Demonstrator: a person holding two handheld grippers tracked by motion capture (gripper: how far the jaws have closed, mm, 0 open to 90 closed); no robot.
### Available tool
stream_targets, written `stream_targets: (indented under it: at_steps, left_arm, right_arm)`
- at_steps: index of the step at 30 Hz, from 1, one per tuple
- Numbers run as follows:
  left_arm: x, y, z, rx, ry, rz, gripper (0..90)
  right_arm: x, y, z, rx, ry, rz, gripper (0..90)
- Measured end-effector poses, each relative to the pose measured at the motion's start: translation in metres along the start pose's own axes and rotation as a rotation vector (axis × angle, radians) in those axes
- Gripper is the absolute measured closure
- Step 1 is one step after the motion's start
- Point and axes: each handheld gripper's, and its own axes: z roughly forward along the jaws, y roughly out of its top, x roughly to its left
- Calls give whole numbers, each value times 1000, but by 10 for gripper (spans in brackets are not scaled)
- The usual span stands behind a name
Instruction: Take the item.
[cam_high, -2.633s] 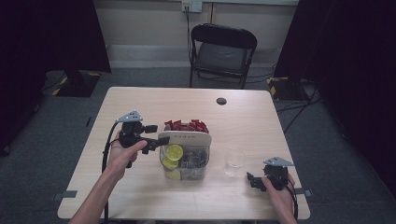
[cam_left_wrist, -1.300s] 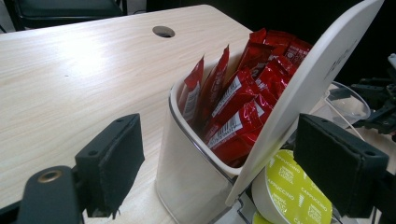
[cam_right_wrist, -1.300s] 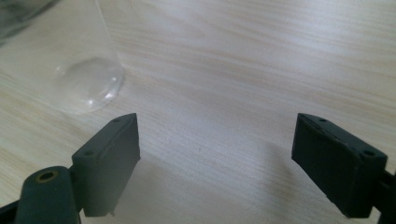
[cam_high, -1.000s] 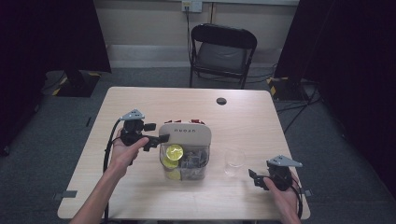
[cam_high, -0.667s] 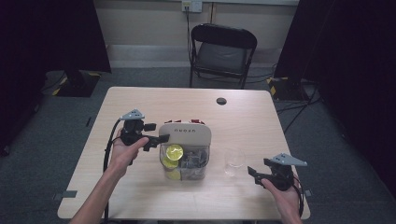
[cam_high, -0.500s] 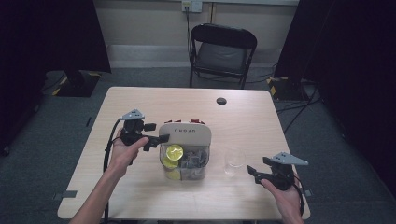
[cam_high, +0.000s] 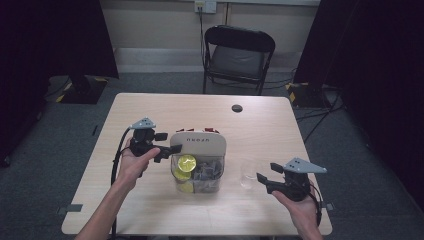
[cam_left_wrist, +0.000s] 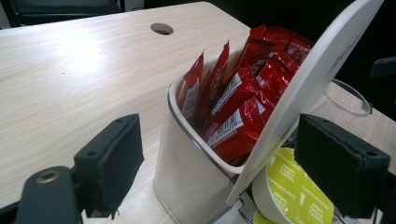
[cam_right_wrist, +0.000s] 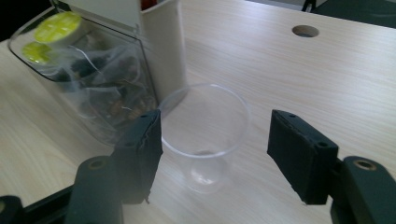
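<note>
Evidently the left gripper (cam_high: 167, 148), jaws apart, props the container's lid (cam_left_wrist: 303, 88) open, exposing red sachets (cam_left_wrist: 238, 100), while the right gripper (cam_right_wrist: 215, 154), jaws just closing but not touching, frames the clear cup (cam_right_wrist: 203, 126) to lift it.

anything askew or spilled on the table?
Nothing spilled. One oddity: the organizer box has its white lid propped at a slant rather than lying flat, leaving red sachets sticking out behind it. The clear cup stands upright and empty.
</note>
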Motion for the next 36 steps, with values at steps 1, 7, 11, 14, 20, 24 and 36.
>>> stream_targets:
  at_steps: [1, 7, 11, 14, 20, 24, 36]
  left_arm:
    - [0, 0, 0, 0, 0, 2, 152]
    - [-1, 0, 0, 0, 5, 8, 152]
    - [-1, 1, 1, -1, 2, 7, 148]
    - [-1, 1, 0, 0, 2, 7, 151]
    - [-1, 1, 0, 4, 6, 8, 152]
    - [-1, 1, 1, 2, 3, 7, 154]
    - [0, 1, 0, 1, -3, 3, 156]
  right_arm:
    - [2, 1, 1, 3, 6, -3, 368]
    - [11, 11, 6, 6, 67, -3, 435]
    - [18, 17, 15, 16, 107, -14, 456]
    - [23, 22, 21, 13, 136, -21, 465]
    - [39, 38, 36, 2, 210, -40, 487]
    - [50, 48, 47, 11, 257, -61, 490]
    - [71, 68, 81, 47, 361, -116, 547]
